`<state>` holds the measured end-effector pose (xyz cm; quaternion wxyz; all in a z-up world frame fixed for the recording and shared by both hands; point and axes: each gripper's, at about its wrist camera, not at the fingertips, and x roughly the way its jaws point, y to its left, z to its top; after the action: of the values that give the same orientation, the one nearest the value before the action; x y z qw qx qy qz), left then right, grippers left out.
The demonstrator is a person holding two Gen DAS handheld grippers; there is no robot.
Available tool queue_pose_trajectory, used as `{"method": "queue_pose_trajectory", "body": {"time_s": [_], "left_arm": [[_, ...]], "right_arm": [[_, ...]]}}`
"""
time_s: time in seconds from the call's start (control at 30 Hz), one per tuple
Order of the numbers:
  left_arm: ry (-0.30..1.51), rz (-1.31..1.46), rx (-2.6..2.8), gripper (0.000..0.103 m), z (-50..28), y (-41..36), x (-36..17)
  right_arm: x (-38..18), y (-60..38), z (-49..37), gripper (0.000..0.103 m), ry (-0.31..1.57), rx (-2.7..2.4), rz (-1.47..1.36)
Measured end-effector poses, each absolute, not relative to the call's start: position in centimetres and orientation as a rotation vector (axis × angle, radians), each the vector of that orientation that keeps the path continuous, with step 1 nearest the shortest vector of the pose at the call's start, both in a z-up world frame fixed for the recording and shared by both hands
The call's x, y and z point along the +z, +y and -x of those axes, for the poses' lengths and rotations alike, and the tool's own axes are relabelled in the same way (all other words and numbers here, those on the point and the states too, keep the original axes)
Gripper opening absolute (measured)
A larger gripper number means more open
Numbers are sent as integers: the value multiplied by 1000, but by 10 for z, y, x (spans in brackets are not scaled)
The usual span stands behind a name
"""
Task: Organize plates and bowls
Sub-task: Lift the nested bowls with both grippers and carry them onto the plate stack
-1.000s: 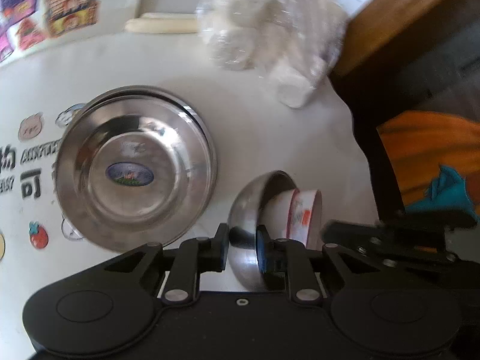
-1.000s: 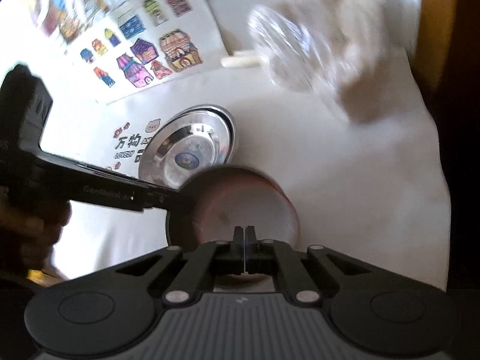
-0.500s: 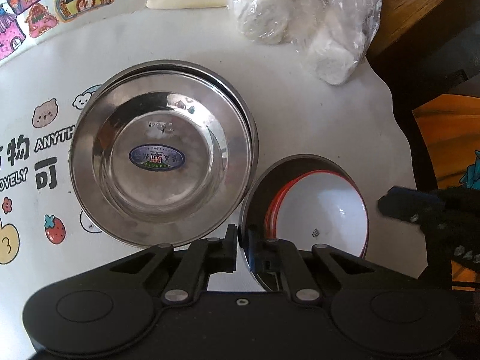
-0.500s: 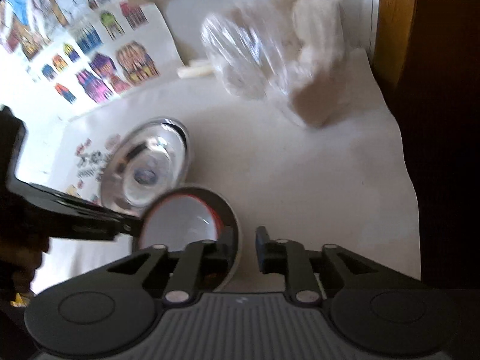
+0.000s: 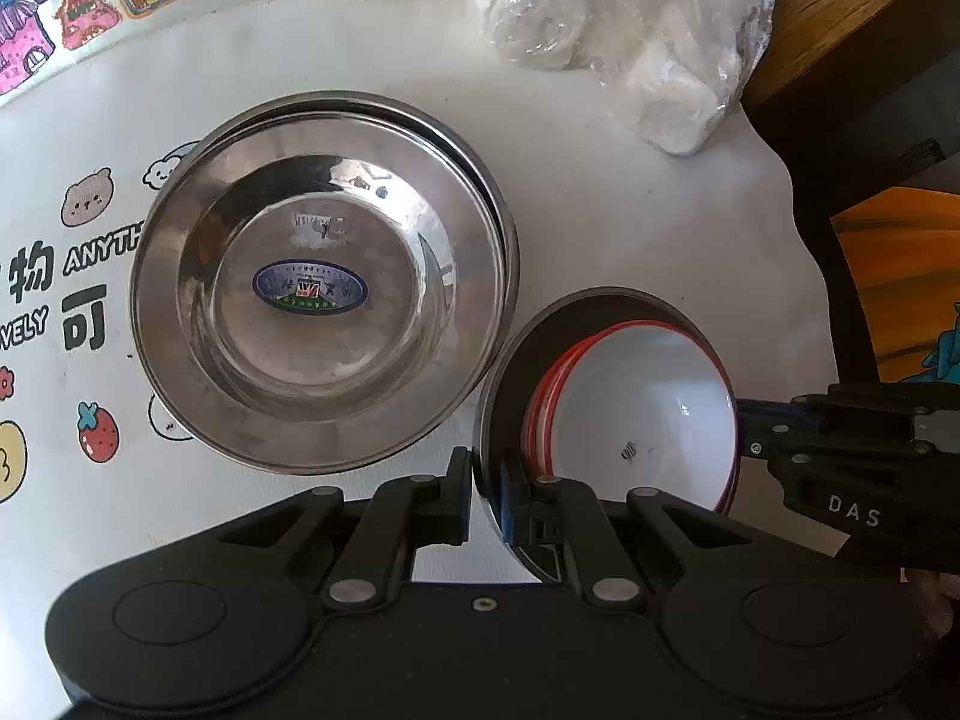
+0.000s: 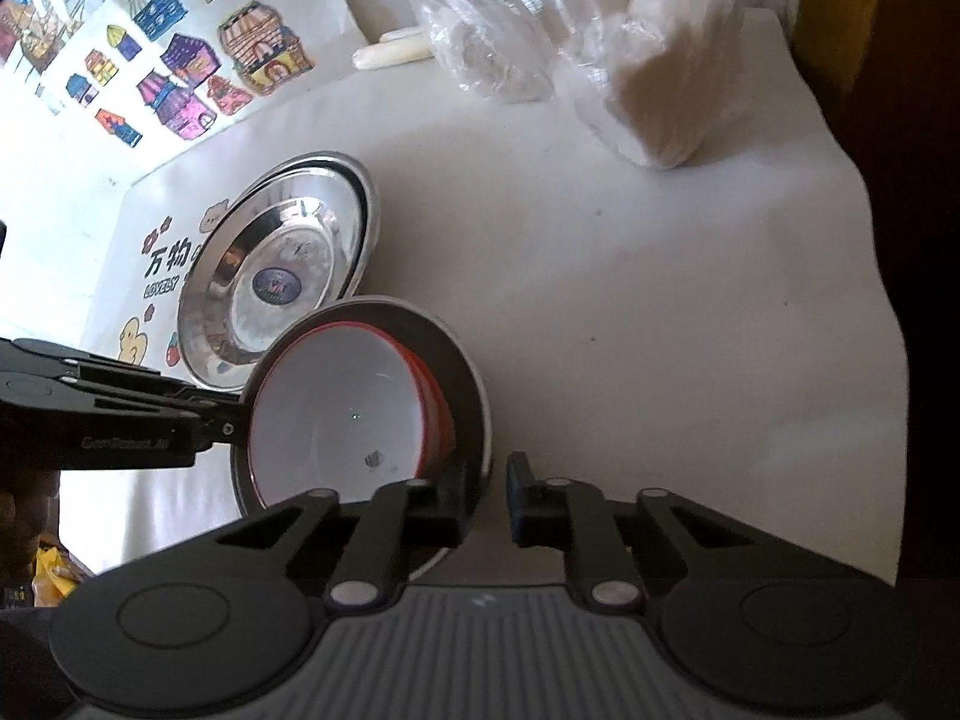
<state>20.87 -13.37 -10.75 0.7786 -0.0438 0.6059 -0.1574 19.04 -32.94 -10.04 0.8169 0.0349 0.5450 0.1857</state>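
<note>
Right now both black grippers pinch one small steel bowl (image 5: 600,312) by opposite rims — left gripper (image 5: 486,495) closed on the near edge, right gripper (image 6: 486,495) on the far one. White red-rimmed bowls (image 5: 648,414) nest inside it, just beside the stacked wide steel plates (image 5: 318,276) on the white table (image 5: 630,210)

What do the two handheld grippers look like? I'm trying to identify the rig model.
The left gripper is matte black: two round discs on its body, angled linkage arms with silver pivot pins, and a blue pad on one finger. The right gripper has the same black linkage and pins, plus a grey ribbed panel on its body. White lettering runs along each gripper's side, with "DAS" legible on the right one. No cables or sleeves show.
</note>
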Motion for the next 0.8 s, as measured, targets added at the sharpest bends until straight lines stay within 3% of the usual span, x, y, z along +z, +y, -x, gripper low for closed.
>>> {"method": "queue_pose_trajectory", "body": {"time_s": [0.8], "left_arm": [[1349, 176, -324, 7, -208, -128, -105]], "right_arm": [[-87, -342, -199, 8, 1229, 326, -231]]}}
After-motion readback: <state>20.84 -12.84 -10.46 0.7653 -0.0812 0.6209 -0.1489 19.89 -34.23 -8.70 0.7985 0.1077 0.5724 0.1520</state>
